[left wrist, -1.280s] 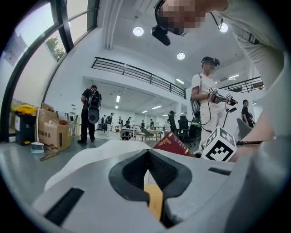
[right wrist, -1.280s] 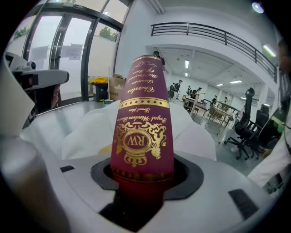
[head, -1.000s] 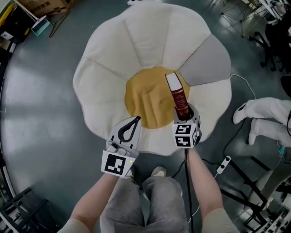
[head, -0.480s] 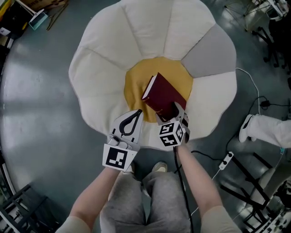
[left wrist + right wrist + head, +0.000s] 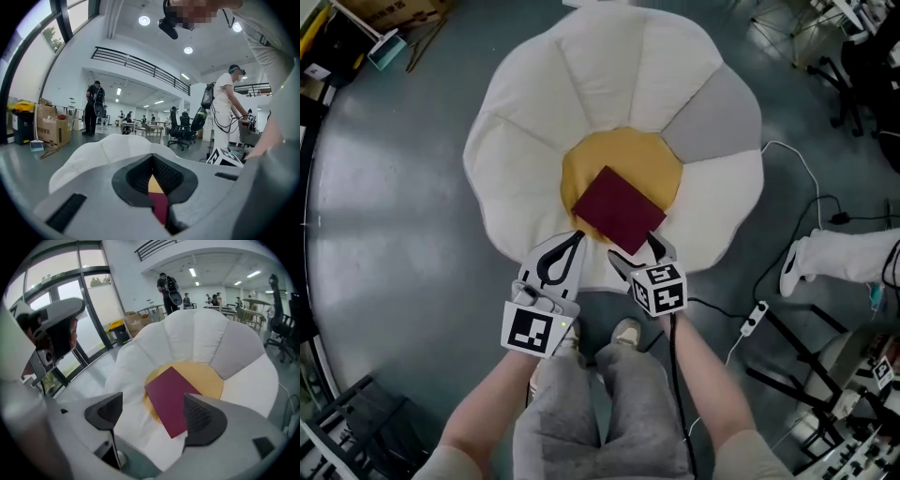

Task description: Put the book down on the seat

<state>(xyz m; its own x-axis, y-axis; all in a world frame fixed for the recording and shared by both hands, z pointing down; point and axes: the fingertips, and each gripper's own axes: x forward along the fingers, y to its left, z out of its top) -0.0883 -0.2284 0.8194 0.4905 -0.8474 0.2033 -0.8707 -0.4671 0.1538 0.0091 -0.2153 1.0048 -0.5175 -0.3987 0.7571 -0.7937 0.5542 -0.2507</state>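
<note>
Book on flower-shaped seat: placement looks complete.
Maroon book (image 5: 619, 209) lies flat on the seat (image 5: 534, 122), over the near edge of its yellow centre. Right gripper (image 5: 639, 255) just beside the book, jaws opening, nothing between them. Left gripper (image 5: 576, 240) jaws closed, empty. Probably only withdrawal remains. Cable (image 5: 792, 164) lies off the seat; nothing obstructs.

The dark red book (image 5: 619, 210) lies flat just ahead of the right claw (image 5: 638, 255), whose jaws are opening with nothing pressed between them. The book's near corner points toward their gap. It rests on the yellow middle of the flower-shaped cushion (image 5: 581, 84) (white petals, one grey). The left claw (image 5: 574, 240) sits just left of the right one, jaws together, over the cushion's near edge. Off to the right claw's right, a white power strip (image 5: 754, 319) lies on the grey floor (image 5: 384, 187).
</note>
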